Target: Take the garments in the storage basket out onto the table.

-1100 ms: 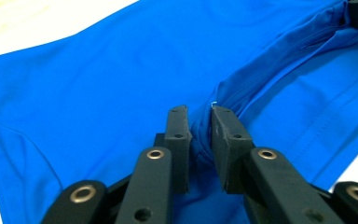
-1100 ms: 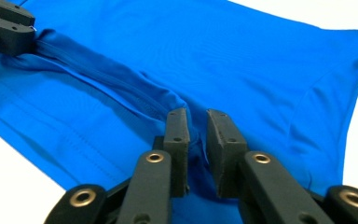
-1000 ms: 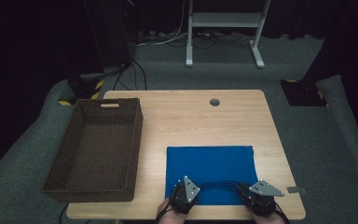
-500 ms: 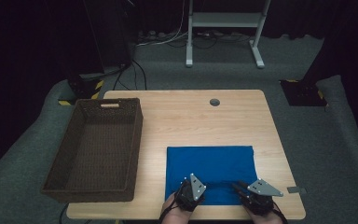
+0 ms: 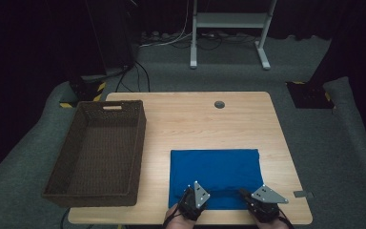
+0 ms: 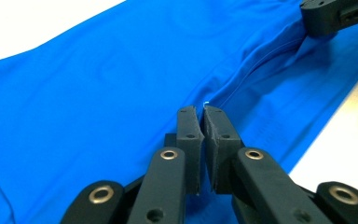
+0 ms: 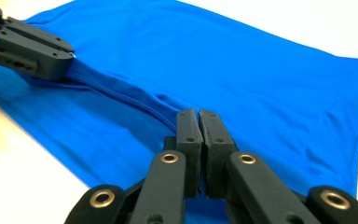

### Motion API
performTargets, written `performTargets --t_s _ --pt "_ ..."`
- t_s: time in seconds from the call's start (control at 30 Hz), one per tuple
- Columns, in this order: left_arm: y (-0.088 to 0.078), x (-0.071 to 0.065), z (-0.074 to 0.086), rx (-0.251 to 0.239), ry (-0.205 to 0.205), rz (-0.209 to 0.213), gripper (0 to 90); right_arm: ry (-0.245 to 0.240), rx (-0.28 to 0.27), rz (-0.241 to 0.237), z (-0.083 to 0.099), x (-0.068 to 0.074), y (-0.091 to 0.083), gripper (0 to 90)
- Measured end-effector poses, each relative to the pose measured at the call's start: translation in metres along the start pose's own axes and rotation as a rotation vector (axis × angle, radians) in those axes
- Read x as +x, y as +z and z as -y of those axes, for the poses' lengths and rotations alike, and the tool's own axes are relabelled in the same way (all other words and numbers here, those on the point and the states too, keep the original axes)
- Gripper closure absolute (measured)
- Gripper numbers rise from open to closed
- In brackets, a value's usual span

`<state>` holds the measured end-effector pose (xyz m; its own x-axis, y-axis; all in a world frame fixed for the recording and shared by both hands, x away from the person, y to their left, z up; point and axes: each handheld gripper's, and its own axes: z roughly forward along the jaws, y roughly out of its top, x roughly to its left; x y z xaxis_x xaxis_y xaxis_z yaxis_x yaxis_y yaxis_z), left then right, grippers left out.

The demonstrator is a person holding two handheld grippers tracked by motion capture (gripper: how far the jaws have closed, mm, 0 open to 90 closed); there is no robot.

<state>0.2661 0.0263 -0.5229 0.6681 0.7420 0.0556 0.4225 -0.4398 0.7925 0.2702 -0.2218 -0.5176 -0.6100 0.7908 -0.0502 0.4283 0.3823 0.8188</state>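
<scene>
Sitting empty at 9 o'clock, wicker basket (image 5: 97,152); blue cloth (image 5: 214,169) lies at 6 o'clock on the wooden table (image 5: 195,119); my left gripper (image 5: 191,196) and right gripper (image 5: 246,195) just pinched down on its near fold; grey carpet around.

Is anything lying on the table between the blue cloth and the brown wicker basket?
Nothing visible: bare light wooden table separates the blue folded cloth from the brown wicker basket. Both grippers, left and right, pinch its raised fold.

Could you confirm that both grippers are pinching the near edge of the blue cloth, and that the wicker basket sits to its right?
Not quite: in the high view the wicker basket sits left of the blue cloth. The left gripper and right gripper do pinch its near edge.
</scene>
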Motion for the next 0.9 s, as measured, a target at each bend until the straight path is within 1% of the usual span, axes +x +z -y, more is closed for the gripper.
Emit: performTargets --t_s 0.03,0.13,0.3,0.4,0.47,0.6,0.7,0.73,0.8,0.87,0.9 --pt "-0.002 -0.001 0.001 -0.001 0.006 0.005 84.8 -0.001 -0.003 -0.005 0.0 0.0 -0.003 87.5" --pt "-0.007 -0.006 0.004 -0.005 0.021 0.008 84.3 0.019 -0.016 -0.029 0.0 -0.002 -0.01 87.4" --pt "-0.015 -0.009 0.005 -0.025 0.024 0.024 76.2 0.043 -0.05 -0.061 -0.001 -0.003 -0.016 83.8" --pt "-0.018 -0.006 0.003 -0.04 0.005 0.025 73.0 0.044 -0.062 -0.056 -0.002 -0.003 -0.018 81.9" --pt "-0.016 -0.002 0.002 -0.044 -0.003 0.011 70.6 0.046 -0.061 -0.042 -0.002 -0.003 -0.016 80.6" --pt "-0.006 0.005 -0.003 -0.028 -0.017 -0.011 64.7 0.04 -0.029 -0.013 0.0 -0.002 -0.005 77.8" --pt "0.006 0.007 -0.003 0.017 -0.009 -0.015 60.9 0.032 0.004 0.001 0.002 -0.002 0.006 74.9" --pt "0.009 0.006 -0.002 0.032 -0.005 -0.013 60.1 0.033 0.021 0.0 0.002 -0.003 0.01 73.0" --pt "0.011 0.004 0.001 0.044 0.006 -0.007 58.8 0.031 0.059 -0.01 0.005 -0.003 0.016 71.8" --pt "0.012 0.001 0.005 0.056 0.024 -0.009 56.9 0.021 0.081 -0.018 0.008 -0.002 0.017 71.1" --pt "0.011 0.0 0.007 0.052 0.02 -0.009 56.0 0.014 0.085 -0.018 0.009 -0.002 0.016 70.7"
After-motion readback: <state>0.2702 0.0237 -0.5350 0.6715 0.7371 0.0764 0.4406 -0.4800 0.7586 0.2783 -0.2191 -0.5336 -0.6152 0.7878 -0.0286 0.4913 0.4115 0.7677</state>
